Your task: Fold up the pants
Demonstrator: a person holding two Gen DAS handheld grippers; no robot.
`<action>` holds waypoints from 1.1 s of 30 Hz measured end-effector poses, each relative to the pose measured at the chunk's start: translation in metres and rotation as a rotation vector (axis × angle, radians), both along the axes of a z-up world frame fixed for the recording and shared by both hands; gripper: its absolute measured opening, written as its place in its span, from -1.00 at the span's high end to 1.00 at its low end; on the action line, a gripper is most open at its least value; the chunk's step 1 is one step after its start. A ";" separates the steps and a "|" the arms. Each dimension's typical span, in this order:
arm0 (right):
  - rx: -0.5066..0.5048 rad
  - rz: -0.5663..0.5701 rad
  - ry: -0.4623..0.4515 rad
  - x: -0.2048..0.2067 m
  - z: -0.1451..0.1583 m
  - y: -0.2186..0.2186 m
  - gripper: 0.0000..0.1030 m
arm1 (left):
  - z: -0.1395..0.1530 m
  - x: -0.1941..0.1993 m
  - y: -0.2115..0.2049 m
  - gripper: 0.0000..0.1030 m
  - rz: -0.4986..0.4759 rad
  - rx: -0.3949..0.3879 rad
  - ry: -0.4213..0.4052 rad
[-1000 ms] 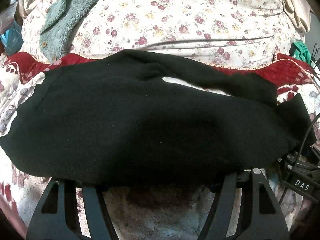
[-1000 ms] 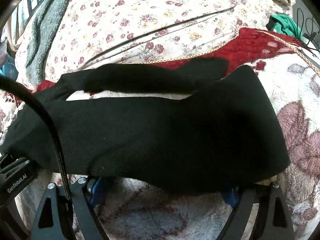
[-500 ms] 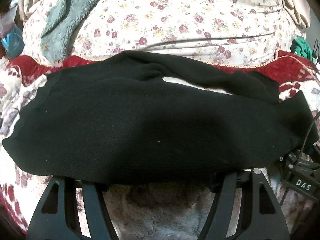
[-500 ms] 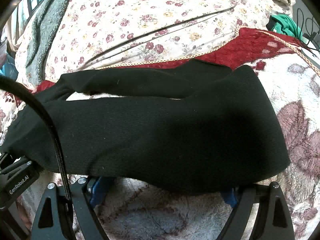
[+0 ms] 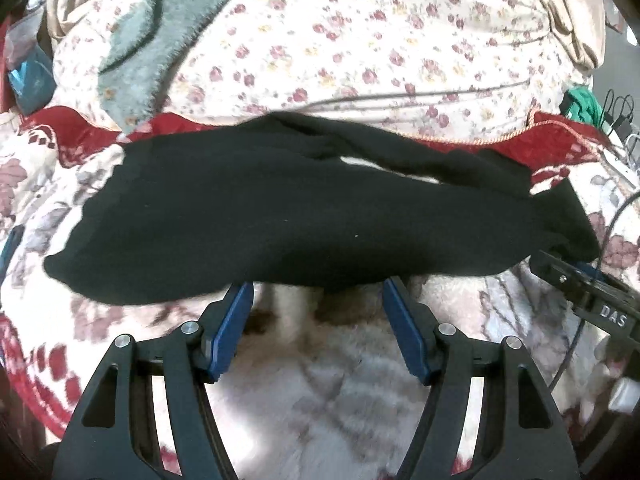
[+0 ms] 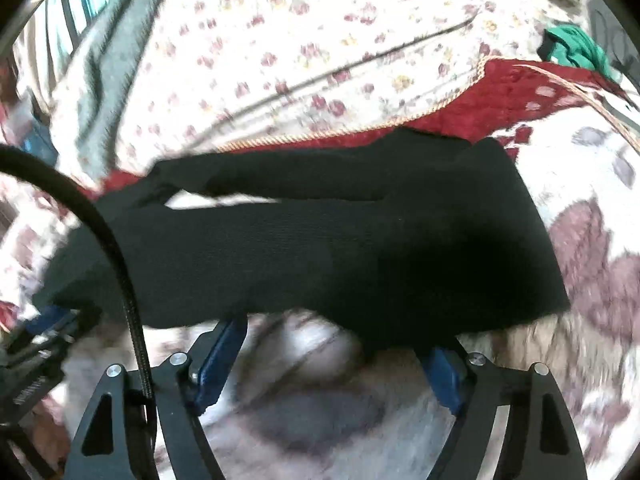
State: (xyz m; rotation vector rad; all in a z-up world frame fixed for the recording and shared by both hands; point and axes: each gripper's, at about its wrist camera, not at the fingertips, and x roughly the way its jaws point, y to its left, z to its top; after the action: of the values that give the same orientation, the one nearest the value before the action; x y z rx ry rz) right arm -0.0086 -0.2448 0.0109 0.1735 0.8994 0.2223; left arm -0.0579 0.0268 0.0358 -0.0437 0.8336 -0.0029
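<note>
Black pants (image 5: 304,216) spread on blanket (image 5: 328,380), near edge beside both spread-apart, empty claws: left claw (image 5: 318,296), right claw (image 6: 340,336)

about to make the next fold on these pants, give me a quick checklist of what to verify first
1. Left gripper open and free of the cloth: ok, both blue pads show, with the gap between them bare.
2. Right gripper open: ok, but its tips sit under the hem, so free of the cloth: cannot tell.
3. Black knit pants lying flat on the plush floral blanket: ok.
4. Legs stacked evenly: not ok, the far leg splays off and a pale gap shows between the two.
5. Black cable clear of the pants: not ok, it crosses them in the right wrist view.
6. Right wrist view sharp: not ok, blurred.
</note>
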 end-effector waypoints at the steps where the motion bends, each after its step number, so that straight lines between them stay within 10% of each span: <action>1: 0.015 -0.005 -0.022 -0.008 0.005 0.002 -0.57 | 0.005 -0.005 0.002 -0.31 0.007 0.001 -0.015; 13: 0.108 0.090 -0.161 -0.051 0.042 0.038 -0.57 | 0.033 -0.030 0.018 -0.31 0.041 -0.018 -0.092; 33: 0.133 0.100 -0.122 -0.051 0.042 0.045 -0.57 | 0.032 -0.032 0.034 -0.31 0.089 -0.021 -0.079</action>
State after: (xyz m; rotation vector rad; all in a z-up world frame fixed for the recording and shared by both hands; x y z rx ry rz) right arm -0.0599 -0.1999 0.0526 0.2362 0.7732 0.3827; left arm -0.0898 0.0605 0.0677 -0.1002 0.7518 0.0701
